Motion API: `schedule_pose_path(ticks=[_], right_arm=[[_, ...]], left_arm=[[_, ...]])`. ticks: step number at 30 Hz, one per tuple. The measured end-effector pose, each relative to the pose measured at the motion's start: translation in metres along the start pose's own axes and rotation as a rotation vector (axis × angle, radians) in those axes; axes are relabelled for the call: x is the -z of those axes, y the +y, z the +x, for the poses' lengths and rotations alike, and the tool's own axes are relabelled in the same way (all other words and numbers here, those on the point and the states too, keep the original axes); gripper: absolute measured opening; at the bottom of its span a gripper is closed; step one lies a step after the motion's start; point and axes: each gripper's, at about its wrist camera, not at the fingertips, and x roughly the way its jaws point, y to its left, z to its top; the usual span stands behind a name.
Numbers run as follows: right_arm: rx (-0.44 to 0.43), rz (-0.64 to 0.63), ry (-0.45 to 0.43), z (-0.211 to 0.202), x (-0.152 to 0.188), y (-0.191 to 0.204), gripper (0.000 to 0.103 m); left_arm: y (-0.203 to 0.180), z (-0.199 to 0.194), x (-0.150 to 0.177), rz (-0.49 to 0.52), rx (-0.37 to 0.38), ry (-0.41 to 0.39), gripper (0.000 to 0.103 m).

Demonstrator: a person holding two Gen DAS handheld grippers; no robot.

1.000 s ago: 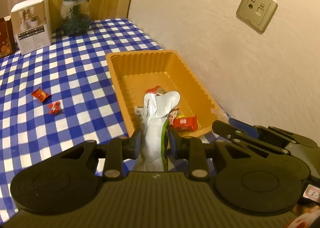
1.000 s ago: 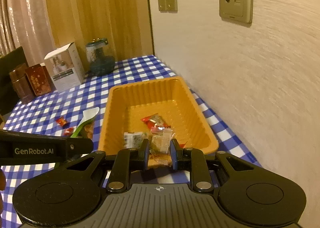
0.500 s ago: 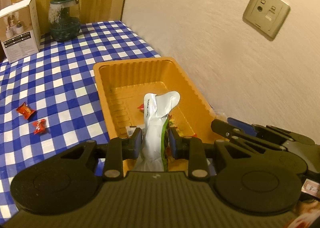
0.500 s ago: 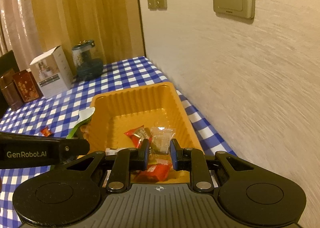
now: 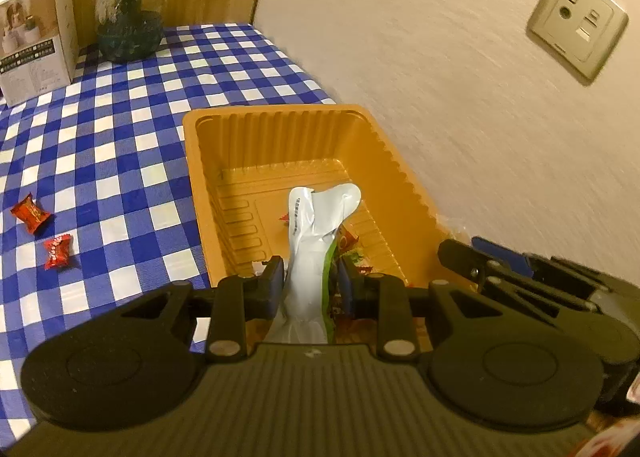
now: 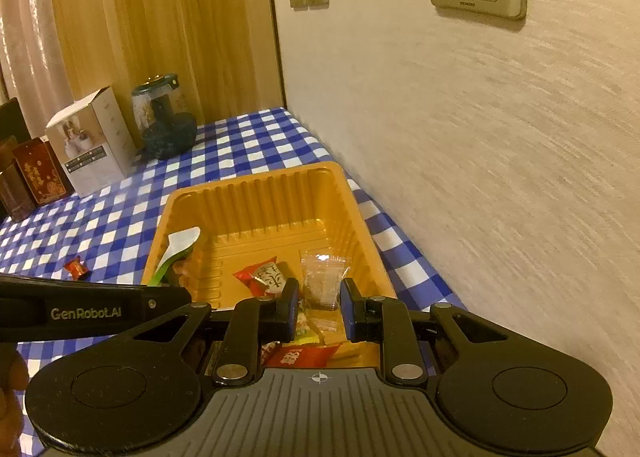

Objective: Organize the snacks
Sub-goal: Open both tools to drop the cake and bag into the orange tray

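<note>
An orange plastic tray (image 5: 208, 177) (image 6: 256, 193) lies on the blue checked table by the wall. My left gripper (image 5: 310, 281) is shut on a white-and-green snack packet (image 5: 316, 233) and holds it over the tray's near left part; the packet also shows in the right wrist view (image 6: 180, 243). My right gripper (image 6: 319, 307) has its jaws apart around a clear snack bag (image 6: 322, 277) over the tray's near right part; whether the pads still touch it is unclear. Red snack packets (image 6: 262, 275) lie in the tray. Two red candies (image 5: 30, 213) (image 5: 58, 251) lie on the table left of it.
A white box (image 6: 90, 149), a dark glass jar (image 6: 162, 125) and red-brown boxes (image 6: 38, 169) stand at the back of the table. The wall with sockets (image 5: 576, 23) runs close along the tray's right side. The right gripper's body (image 5: 540, 277) is beside my left one.
Both grippers have moved forward over the tray with their packets. The right gripper's jaws have widened around the clear bag.
</note>
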Motion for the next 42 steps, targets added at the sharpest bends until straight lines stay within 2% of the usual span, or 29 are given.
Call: schedule_pose_path(ticks=[2,4,5,24,29,33,35,36,37,42], right_arm=[[0.000,-0.001,0.001,0.001,0.000,0.000,0.022],[0.000,-0.002,0.003,0.001,0.000,0.001,0.022],[0.000,-0.002,0.004,0.001,0.001,0.002,0.022],[-0.033,-0.002,0.003,0.005,0.000,0.013,0.022],[-0.067,0.022,0.007,0.009,-0.002,0.016,0.023],[-0.119,0.093,0.019,0.011,-0.005,0.012,0.023],[-0.140,0.122,0.024,0.012,-0.006,0.011,0.041],[-0.142,0.131,0.020,0.011,-0.006,0.010,0.062],[-0.141,0.142,0.011,0.009,-0.006,0.010,0.066],[-0.118,0.155,-0.002,-0.001,-0.004,0.006,0.066]], left_arm=[[0.001,0.002,-0.001,-0.011,0.004,-0.001,0.026],[0.004,0.001,-0.002,-0.024,-0.002,-0.014,0.034],[0.005,0.000,-0.003,-0.026,0.000,-0.020,0.035],[0.028,-0.028,0.004,-0.025,-0.028,-0.054,0.035],[0.033,-0.030,0.004,-0.030,-0.035,-0.059,0.035],[0.038,-0.032,0.005,-0.034,-0.045,-0.061,0.035],[0.040,-0.033,0.006,-0.036,-0.049,-0.060,0.036],[0.041,-0.033,0.007,-0.036,-0.049,-0.058,0.036],[0.041,-0.034,0.008,-0.036,-0.050,-0.057,0.036],[0.045,-0.042,0.013,-0.037,-0.058,-0.059,0.039]])
